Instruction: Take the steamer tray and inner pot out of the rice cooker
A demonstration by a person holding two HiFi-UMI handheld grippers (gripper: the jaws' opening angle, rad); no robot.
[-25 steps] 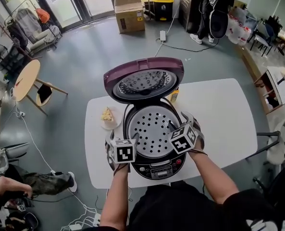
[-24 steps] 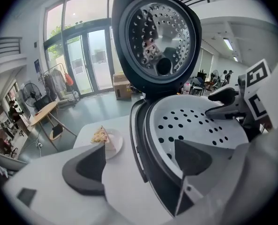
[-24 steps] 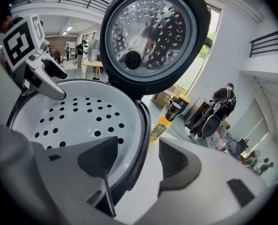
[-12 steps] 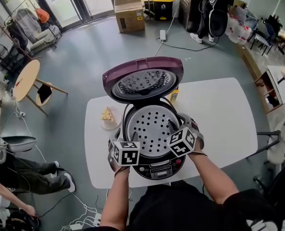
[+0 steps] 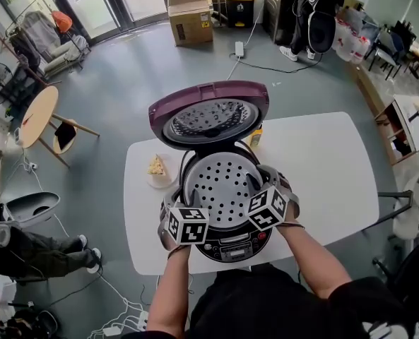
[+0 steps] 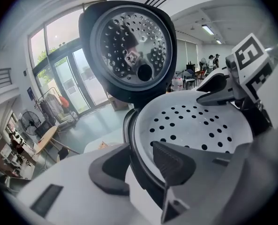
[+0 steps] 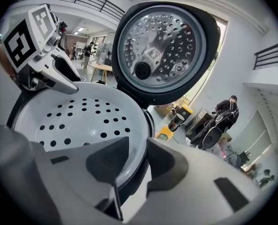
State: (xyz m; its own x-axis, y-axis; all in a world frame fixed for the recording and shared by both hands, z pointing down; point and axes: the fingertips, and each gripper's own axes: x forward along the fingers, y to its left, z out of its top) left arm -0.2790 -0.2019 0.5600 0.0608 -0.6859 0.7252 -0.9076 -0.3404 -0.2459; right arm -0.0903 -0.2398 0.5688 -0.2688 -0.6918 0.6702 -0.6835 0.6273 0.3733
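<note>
The rice cooker stands open on the white table, its maroon lid tipped up behind. The white perforated steamer tray sits in its top. My left gripper straddles the tray's left rim. In the left gripper view one pad is inside the tray and one outside the cooker wall; its jaws have just been closing and a thin gap still shows. My right gripper holds the right rim. In the right gripper view its jaws have just been closing and the pads pinch the tray rim.
A small plate with yellow food lies left of the cooker, and a yellow item behind it. Cardboard boxes and a standing person are far back. A round wooden table and someone's legs are at the left.
Both grippers' jaws have narrowed round the tray's rim, and the left cube has rolled slightly. The person on the floor at the left has shifted. The cooker and tray have not moved.
</note>
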